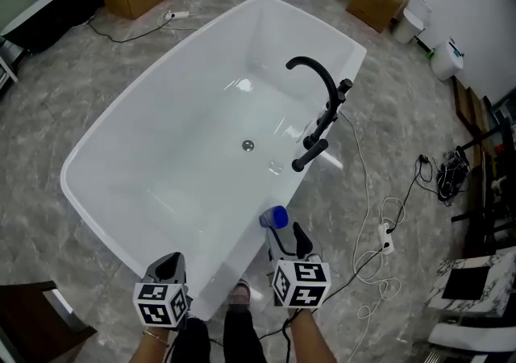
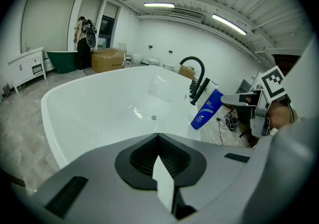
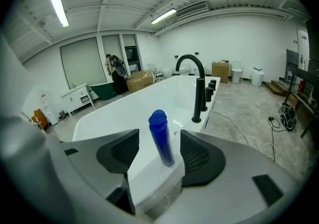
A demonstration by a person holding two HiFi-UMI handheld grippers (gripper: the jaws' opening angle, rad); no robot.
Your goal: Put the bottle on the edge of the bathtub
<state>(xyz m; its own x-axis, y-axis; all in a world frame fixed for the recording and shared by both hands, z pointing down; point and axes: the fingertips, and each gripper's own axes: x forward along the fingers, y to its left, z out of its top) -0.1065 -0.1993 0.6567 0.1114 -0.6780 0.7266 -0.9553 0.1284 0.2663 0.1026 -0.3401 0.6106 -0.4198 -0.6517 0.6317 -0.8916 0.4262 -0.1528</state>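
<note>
Bottle [image 3: 161,138] sits on the bathtub [image 1: 161,160] rim nearest me, between my right gripper's [image 1: 286,234] jaws. Faucet [image 3: 198,98] stands further along that same rim, the drain [image 1: 247,144] in the tub floor, and my left gripper [image 1: 169,264] off to the left.
</note>
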